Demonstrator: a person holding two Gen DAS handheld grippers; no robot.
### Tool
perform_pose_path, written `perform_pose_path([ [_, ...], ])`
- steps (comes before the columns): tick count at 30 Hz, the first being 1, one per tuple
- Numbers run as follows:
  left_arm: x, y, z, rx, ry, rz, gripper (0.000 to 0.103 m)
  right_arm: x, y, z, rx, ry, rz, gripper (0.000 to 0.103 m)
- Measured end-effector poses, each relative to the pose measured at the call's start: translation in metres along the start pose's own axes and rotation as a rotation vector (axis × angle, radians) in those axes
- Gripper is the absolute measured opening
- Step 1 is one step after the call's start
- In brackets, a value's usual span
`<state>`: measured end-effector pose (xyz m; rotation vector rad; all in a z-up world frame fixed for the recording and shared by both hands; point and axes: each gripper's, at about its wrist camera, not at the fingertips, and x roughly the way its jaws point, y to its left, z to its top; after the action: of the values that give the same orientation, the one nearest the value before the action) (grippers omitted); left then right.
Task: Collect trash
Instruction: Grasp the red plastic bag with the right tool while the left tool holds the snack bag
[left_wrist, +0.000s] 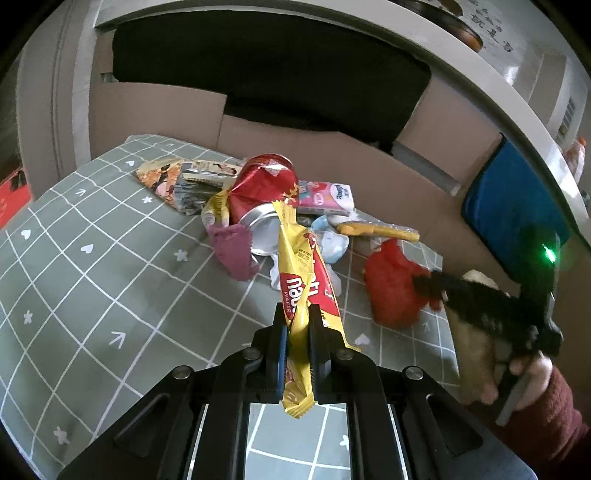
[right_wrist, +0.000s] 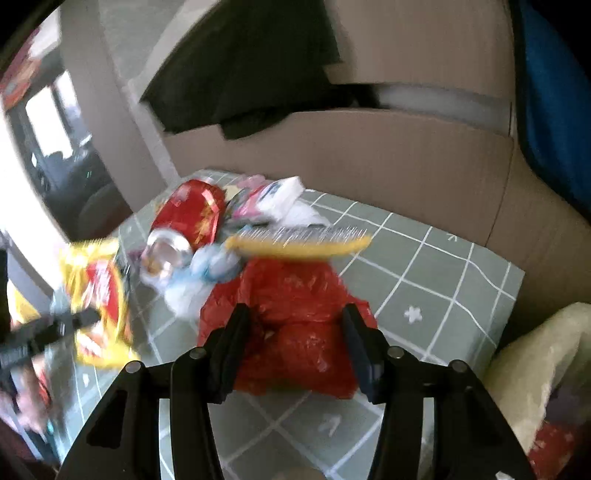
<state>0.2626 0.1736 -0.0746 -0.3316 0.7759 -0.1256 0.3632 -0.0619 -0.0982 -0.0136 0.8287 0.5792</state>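
- Green grid-patterned tablecloth covering the bench.
- Cardboard boxes behind the bench.
- Black cloth draped over them.
- Blue panel at right.

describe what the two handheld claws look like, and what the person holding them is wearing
Both claws are matte black, with angular slotted arm plates joined by round silver pivot bolts. The left claw has flat, parallel fingers with blue pads on their inner faces. The right claw has the same black build; seen from the left wrist camera, its body carries a small green light. The hand behind it comes out of a dark red knitted sleeve.
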Motion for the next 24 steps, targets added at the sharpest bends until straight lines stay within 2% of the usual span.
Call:
perform_pose_path([
  [5,-0.001,-0.005,-0.001,0.006,-0.001,-0.007,0.01,-0.017,0.02,-0.018,-0.058,0.036,0.059,0.049],
  [12,-0.008,-0.016,-0.004,0.05,-0.018,0.01,0.01,-0.043,0.013,-0.01,-0.023,-0.087,0.057,0.05],
  [15,-0.01,-0.018,-0.005,0.055,-0.02,0.015,0.01,-0.031,-0.004,-0.001,0.043,-0.094,0.083,0.05],
  [17,-0.012,-0.017,-0.006,0.059,-0.023,0.023,0.01,-0.015,-0.014,0.002,0.089,-0.066,0.092,0.051],
  [24,-0.014,-0.018,-0.006,0.076,-0.025,0.032,0.01,0.019,-0.011,-0.006,0.136,-0.009,0.189,0.056],
])
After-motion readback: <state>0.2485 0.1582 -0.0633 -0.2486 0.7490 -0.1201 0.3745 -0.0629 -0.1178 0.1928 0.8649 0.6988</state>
